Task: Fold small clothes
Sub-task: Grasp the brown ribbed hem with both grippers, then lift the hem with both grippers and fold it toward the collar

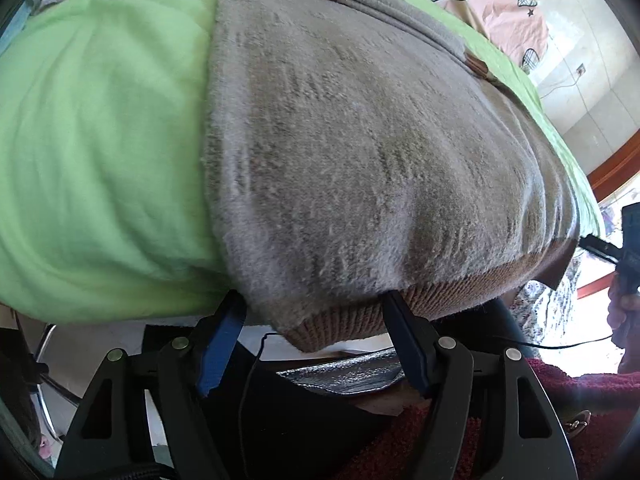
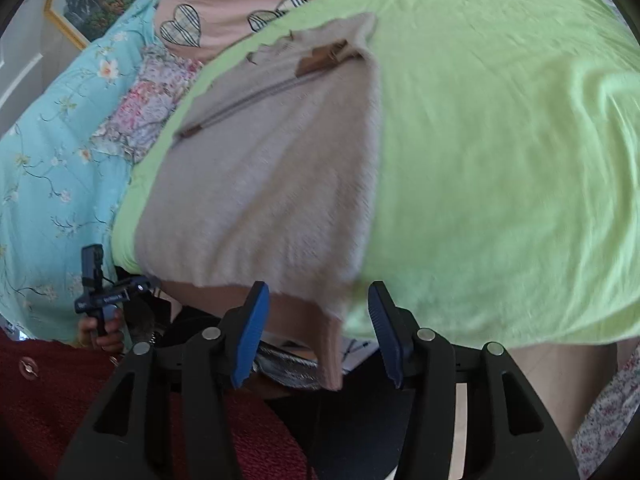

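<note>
Sweater: grey-beige knit sweater lies flat on the green blanket, its brown ribbed hem spilling over the near edge at 6 o'clock, within easy reach for a fold.
Left gripper: left gripper spreads wide, its fingers at either side of the hem's corner, seemingly lined up to pinch it.
Right gripper: right gripper also gapes wide around the opposite hanging corner, gripping nothing yet.
Zipper end: collar and zipper rest toward 12 o'clock, the likely target of the fold.
</note>
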Demonstrator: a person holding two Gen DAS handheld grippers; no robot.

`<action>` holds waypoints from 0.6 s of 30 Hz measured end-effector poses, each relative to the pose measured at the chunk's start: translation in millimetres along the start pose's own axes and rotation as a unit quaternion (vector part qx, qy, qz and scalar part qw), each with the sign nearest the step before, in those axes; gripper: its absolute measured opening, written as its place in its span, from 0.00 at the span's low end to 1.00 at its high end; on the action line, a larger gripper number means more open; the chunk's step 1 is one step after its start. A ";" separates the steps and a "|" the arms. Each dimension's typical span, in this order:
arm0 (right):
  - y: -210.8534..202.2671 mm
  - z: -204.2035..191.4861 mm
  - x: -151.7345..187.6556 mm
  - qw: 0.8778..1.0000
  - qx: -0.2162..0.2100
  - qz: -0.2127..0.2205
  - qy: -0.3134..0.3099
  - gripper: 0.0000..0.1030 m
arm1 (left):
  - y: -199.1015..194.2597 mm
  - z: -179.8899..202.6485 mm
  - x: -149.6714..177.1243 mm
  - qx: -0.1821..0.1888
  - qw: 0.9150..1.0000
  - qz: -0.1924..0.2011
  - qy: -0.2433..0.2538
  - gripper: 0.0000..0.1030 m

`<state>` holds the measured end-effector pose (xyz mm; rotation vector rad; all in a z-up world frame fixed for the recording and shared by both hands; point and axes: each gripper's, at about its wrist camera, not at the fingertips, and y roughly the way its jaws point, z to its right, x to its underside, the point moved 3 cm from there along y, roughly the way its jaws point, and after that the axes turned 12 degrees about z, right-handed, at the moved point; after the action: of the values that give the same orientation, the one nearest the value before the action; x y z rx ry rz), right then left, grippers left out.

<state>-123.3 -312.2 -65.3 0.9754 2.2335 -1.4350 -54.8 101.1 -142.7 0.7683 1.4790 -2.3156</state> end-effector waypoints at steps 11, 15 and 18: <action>47.1 -24.1 26.6 0.997 -0.043 -0.046 -0.044 0.17 | 16.9 25.8 10.4 0.043 0.997 -0.035 0.049 0.12; 28.5 -40.9 21.5 0.993 -0.081 -0.036 -0.072 0.10 | -2.3 36.8 13.6 0.059 0.994 -0.021 0.085 0.07; 6.1 -44.1 10.3 0.992 -0.114 -0.004 -0.059 0.09 | -24.0 43.7 11.4 0.075 0.993 -0.008 0.096 0.07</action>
<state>-122.2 -267.5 -55.7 0.7879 2.2555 -1.1739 -88.5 72.6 -116.9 1.0489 1.4014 -2.4456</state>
